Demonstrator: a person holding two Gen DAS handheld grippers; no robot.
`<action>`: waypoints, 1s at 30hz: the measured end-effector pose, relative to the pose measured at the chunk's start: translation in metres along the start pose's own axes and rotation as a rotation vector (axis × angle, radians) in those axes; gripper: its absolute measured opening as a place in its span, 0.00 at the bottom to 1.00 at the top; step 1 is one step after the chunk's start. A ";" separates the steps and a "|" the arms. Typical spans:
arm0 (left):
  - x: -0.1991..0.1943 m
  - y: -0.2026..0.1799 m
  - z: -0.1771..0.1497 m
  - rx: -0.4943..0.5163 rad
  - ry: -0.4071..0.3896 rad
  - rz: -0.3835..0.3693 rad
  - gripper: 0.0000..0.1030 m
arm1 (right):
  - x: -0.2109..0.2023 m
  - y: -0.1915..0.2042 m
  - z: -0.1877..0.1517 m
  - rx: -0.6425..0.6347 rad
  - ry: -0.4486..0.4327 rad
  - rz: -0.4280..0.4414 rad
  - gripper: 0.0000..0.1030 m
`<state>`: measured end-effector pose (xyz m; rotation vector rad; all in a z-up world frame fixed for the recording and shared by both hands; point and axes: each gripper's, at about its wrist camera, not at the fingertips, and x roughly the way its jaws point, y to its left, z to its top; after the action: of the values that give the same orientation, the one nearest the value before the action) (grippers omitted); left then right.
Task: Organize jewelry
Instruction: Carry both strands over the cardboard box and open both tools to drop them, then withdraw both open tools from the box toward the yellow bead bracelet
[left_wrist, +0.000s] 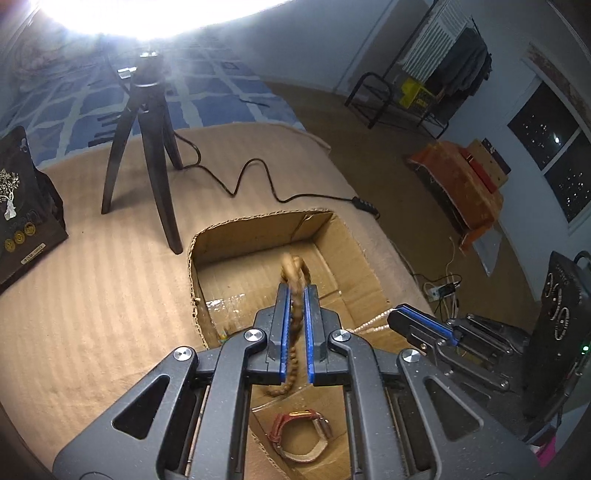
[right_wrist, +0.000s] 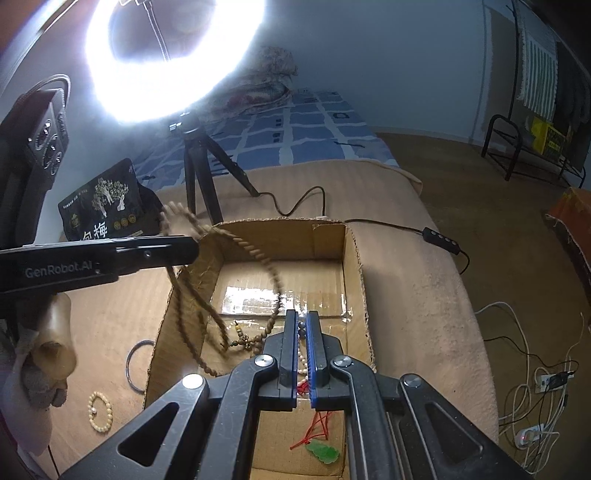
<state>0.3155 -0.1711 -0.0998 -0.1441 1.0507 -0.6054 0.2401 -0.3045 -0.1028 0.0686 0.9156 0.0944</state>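
My left gripper (left_wrist: 295, 295) is shut on a long brown wooden bead necklace (left_wrist: 293, 314) and holds it over the open cardboard box (left_wrist: 258, 225). In the right wrist view the left gripper (right_wrist: 184, 247) comes in from the left and the brown necklace (right_wrist: 255, 254) drapes from it into the box (right_wrist: 354, 258). My right gripper (right_wrist: 303, 321) is shut on a pale bead strand (right_wrist: 302, 360) with a red cord; the right gripper (left_wrist: 402, 317) shows in the left wrist view with pale beads (left_wrist: 369, 325). A brown-strap watch (left_wrist: 299, 435) and a green jade pendant (right_wrist: 325, 452) lie in the box.
A ring light on a black tripod (left_wrist: 147, 147) stands behind the box, its cable (left_wrist: 258, 177) trailing right. A black snack bag (right_wrist: 107, 203) stands at the left. A pale bead bracelet (right_wrist: 99, 411) and a dark bangle (right_wrist: 133, 365) lie left of the box on the tan blanket.
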 end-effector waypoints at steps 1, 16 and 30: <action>0.002 0.001 0.000 -0.004 0.015 0.002 0.11 | 0.001 0.001 0.000 -0.002 0.004 0.000 0.06; -0.035 0.012 -0.017 0.005 -0.043 0.072 0.33 | -0.012 0.013 -0.002 -0.013 -0.020 -0.023 0.49; -0.136 0.040 -0.069 -0.011 -0.180 0.218 0.37 | -0.064 0.051 -0.010 -0.009 -0.094 0.075 0.86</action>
<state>0.2254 -0.0536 -0.0452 -0.0903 0.8819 -0.3819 0.1909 -0.2610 -0.0537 0.0988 0.8189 0.1636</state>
